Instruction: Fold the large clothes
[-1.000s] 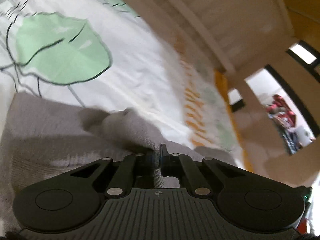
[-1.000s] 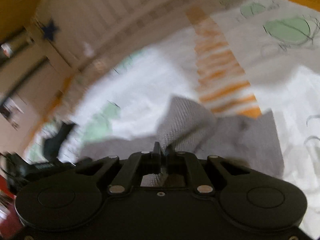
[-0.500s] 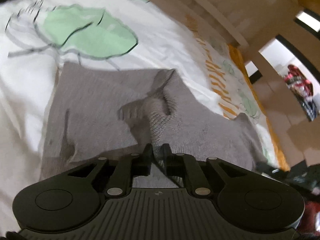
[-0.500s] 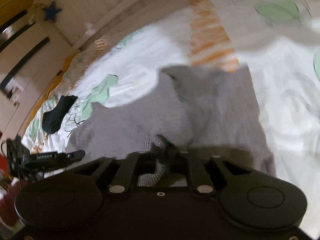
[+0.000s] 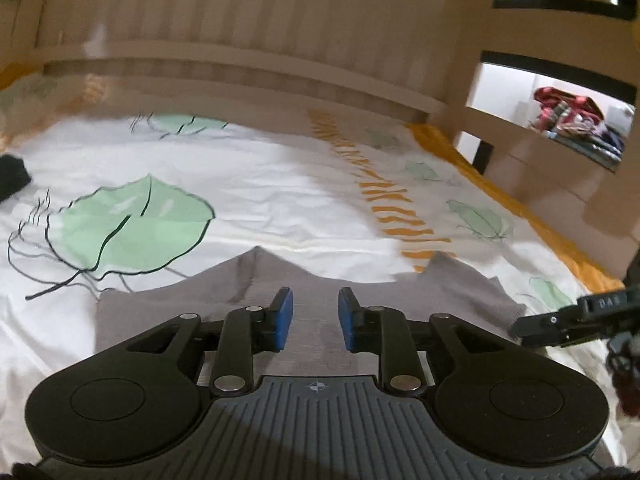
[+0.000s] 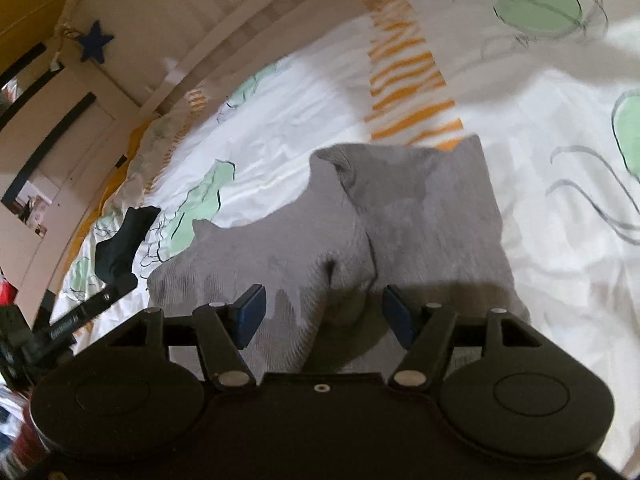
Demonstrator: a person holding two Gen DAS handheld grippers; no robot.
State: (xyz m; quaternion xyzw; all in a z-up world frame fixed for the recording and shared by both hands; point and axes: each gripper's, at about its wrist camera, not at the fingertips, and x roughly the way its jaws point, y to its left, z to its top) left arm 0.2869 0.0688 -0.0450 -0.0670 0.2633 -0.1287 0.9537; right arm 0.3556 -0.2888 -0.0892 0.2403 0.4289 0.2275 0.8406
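In the left wrist view, the left gripper hangs over a grey knitted garment that lies spread flat on a white bed sheet printed with green leaves and orange stripes. Its blue-padded jaws are parting, with a narrow gap between them and nothing caught there; the knit lies below and beyond the pads, released. A black piece of cloth lies on the sheet at the far left edge. Beyond the bed stands a pale ribbed headboard. The tip of the right gripper shows at the right edge, just beside the garment's right side

In the right wrist view, the right gripper has its jaws wide and still opening, over the near edge of the grey knitted garment. A raised fold of the knit sits in the gap between the pads, though neither pad presses on it. The garment lies folded on the sheet, its two pointed corners toward the headboard. The black cloth rests on the sheet to the left, and the left gripper reaches in below it, near the garment's left edge
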